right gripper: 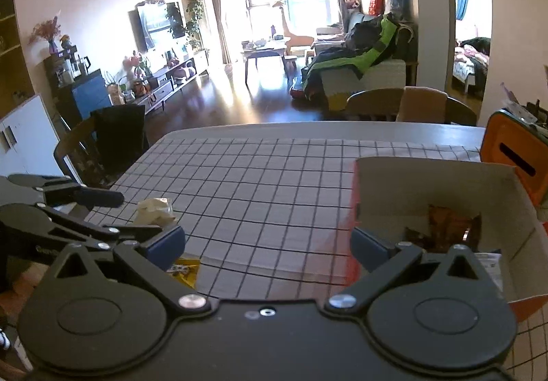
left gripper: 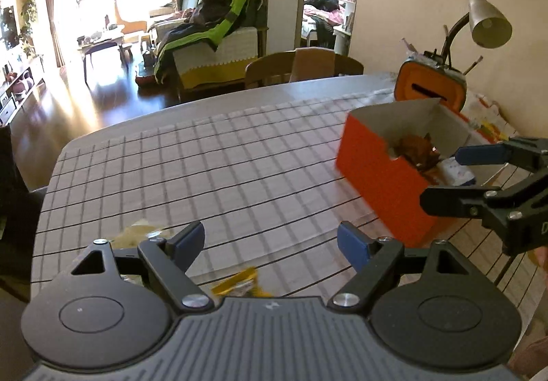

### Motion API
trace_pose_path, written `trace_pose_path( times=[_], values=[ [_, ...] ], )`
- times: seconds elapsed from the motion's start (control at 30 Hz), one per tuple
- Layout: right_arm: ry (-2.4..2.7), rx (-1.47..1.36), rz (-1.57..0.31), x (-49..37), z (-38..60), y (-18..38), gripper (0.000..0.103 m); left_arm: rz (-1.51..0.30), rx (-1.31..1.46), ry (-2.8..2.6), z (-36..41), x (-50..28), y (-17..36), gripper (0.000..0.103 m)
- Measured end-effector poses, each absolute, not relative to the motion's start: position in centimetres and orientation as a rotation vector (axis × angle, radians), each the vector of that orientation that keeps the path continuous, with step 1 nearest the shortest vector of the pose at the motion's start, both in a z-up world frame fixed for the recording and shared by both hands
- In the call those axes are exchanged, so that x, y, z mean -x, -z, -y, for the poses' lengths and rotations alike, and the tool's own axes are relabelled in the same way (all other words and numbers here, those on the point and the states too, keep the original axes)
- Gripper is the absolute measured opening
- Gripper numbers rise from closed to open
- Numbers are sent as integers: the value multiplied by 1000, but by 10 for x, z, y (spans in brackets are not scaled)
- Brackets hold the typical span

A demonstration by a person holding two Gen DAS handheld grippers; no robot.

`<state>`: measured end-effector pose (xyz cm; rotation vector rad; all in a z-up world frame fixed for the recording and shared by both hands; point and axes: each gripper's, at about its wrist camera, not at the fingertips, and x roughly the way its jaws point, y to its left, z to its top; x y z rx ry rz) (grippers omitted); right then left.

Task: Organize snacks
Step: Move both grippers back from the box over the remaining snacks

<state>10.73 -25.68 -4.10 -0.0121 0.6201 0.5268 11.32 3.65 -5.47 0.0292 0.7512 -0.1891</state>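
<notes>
Table [left gripper: 239,148]: lying under a grid-checked cloth [right gripper: 274,196], which is covering most of the top; a bare strip is showing along the far edge.

Box [left gripper: 380,182]: orange outside, pale inside, sitting open on the cloth toward the right. It is holding a brown crinkled snack pack [left gripper: 416,146] and a white pack [left gripper: 460,172] beside it, both lying on the bottom.

Orange case [left gripper: 428,89]: standing behind the box near the wall, with a slot showing in its face.

Lamp [left gripper: 486,21]: leaning over the case from behind, shade pointing down.

Chair [left gripper: 301,69]: standing at the far side of the table.

Left gripper [left gripper: 272,244]: hovering low over the near part of the cloth, jaws spread wide and gripping nothing. In the right wrist view it is showing at the left edge [right gripper: 137,223].

Right gripper [right gripper: 269,240]: hovering at the box's near left corner, jaws spread wide and gripping nothing; its right finger is hanging over the box interior, its left finger outside over the cloth. In the left wrist view it is reaching in from the right [left gripper: 441,179], one finger above the box's open top.

Pale snack [right gripper: 154,209]: lying on the cloth near the left edge, just beyond the left gripper.

Yellow snack [left gripper: 239,285]: lying on the cloth directly below the left gripper, partly hidden by its body.
</notes>
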Motion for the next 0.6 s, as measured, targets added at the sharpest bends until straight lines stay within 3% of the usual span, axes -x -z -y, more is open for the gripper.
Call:
trace_pose_path(
  times=[0.6],
  values=[
    [-544, 86, -843, -113, 148, 91, 100, -878, -101, 219, -157, -145, 95, 85]
  ],
)
